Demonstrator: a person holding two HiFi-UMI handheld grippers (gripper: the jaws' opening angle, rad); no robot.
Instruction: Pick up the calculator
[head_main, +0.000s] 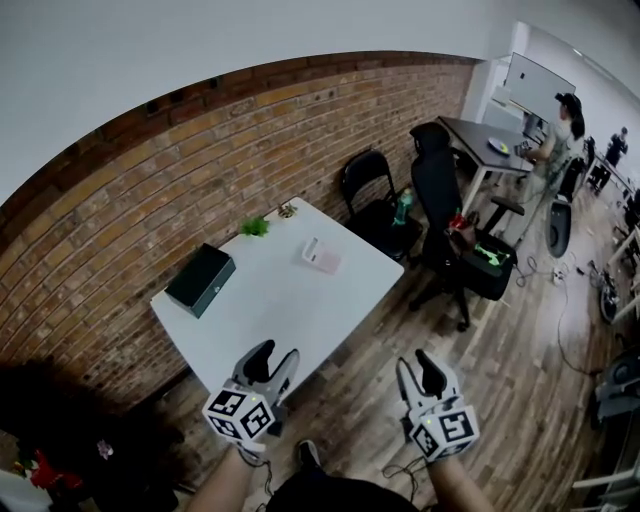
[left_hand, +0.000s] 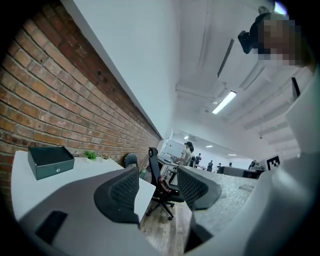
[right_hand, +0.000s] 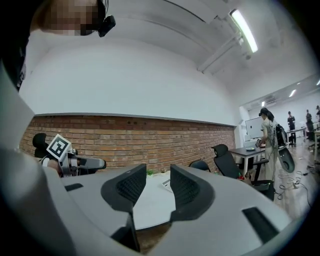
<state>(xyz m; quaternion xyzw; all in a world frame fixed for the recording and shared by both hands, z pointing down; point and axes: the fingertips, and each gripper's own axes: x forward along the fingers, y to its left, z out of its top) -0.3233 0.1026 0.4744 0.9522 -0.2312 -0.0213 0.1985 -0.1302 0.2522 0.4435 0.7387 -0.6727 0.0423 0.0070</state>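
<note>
My fingers (left_hand: 122, 192) stand apart and empty on left gripper (head_main: 277, 357) and right gripper (head_main: 415, 365); one table (head_main: 270, 315) bears one calculator (head_main: 322, 257), one dark box (head_main: 200, 280), one plant (head_main: 255, 226).

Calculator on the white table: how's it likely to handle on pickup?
The calculator looks small, flat and rigid: probably light, no flex. It lies flat on the smooth white table, so a nudge may slide it; rolling or tipping seems unlikely.
</note>
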